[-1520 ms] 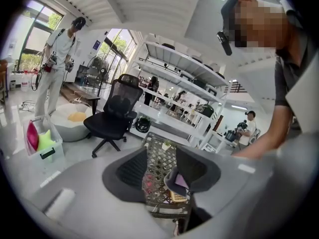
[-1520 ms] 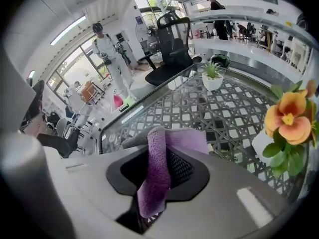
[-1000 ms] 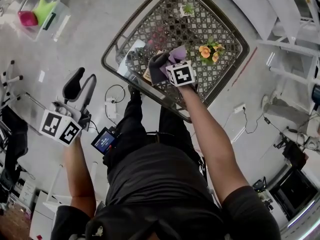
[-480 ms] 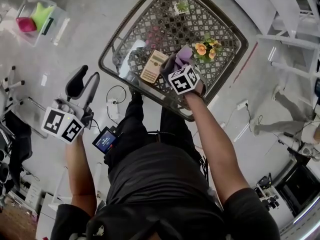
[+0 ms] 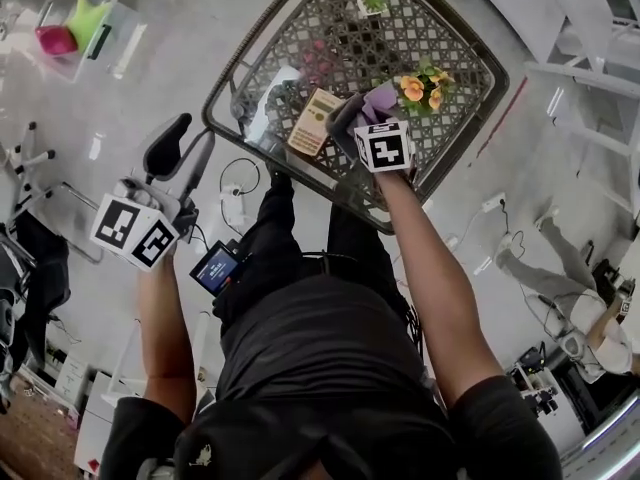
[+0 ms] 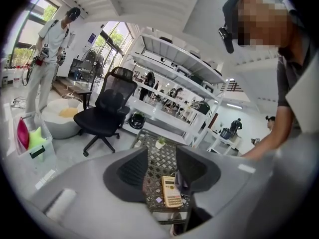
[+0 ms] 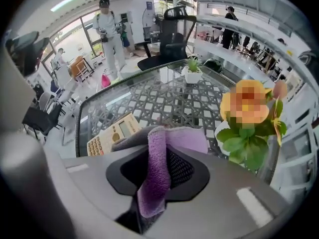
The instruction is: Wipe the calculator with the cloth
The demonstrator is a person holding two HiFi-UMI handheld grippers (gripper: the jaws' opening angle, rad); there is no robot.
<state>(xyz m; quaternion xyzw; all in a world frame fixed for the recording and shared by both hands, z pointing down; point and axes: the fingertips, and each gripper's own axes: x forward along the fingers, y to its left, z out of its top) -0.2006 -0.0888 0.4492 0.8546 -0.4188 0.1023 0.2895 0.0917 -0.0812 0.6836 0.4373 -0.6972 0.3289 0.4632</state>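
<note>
My right hand-held gripper (image 5: pixel 352 120) is clamped on the purple cloth (image 7: pixel 155 163), just beside the calculator (image 5: pixel 314 121), which lies flat on the tabletop (image 5: pixel 330 18). Left hand-held gripper (image 6: pixel 160 169): jaws apart, empty. Recommendation: press the cloth lightly and stroke evenly, lest the calculator slide.

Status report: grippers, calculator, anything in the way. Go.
Right gripper shut on cloth. Left gripper open, empty, off the table. Calculator flat on glass table, cloth beside it. Flower pot close by.
</note>
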